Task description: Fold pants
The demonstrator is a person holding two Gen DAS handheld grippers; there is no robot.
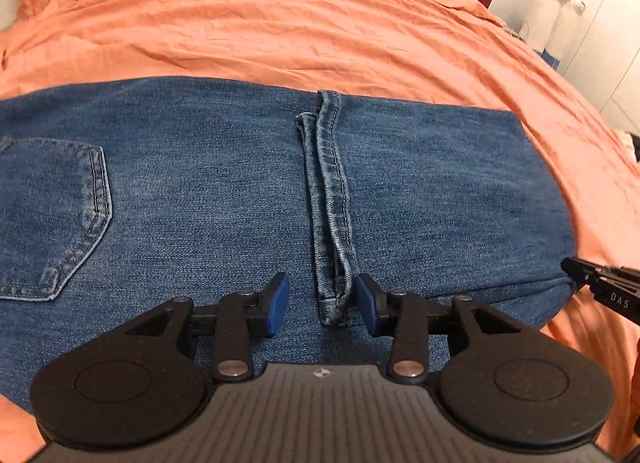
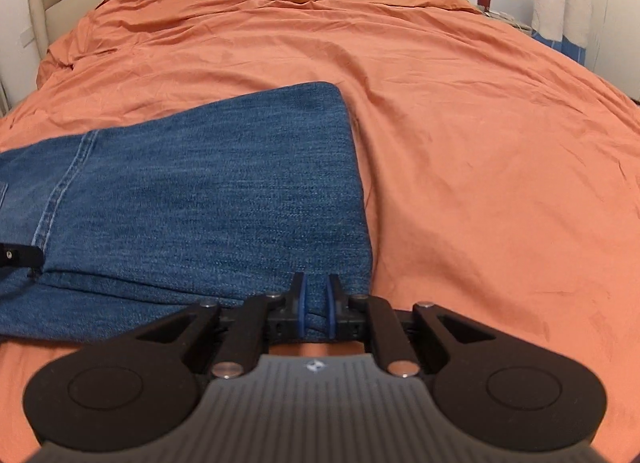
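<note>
While one pair of jeans [image 1: 240,191] lies folded, left gripper [image 1: 322,305] released, right gripper [image 2: 316,305] clenching denim.

Gripper hardware, both units: matte black, matching build.
Left gripper [image 1: 321,303] and right gripper [image 2: 316,309] each show blue fingertip pads, two round black discs, silver pivot screws, a ribbed grey housing with a small emblem; white "DAS" lettering on the right unit's side.

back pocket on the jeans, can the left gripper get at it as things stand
Probably yes: the back pocket lies flat and uncovered beside the left gripper, whose open jaws hold nothing.
</note>
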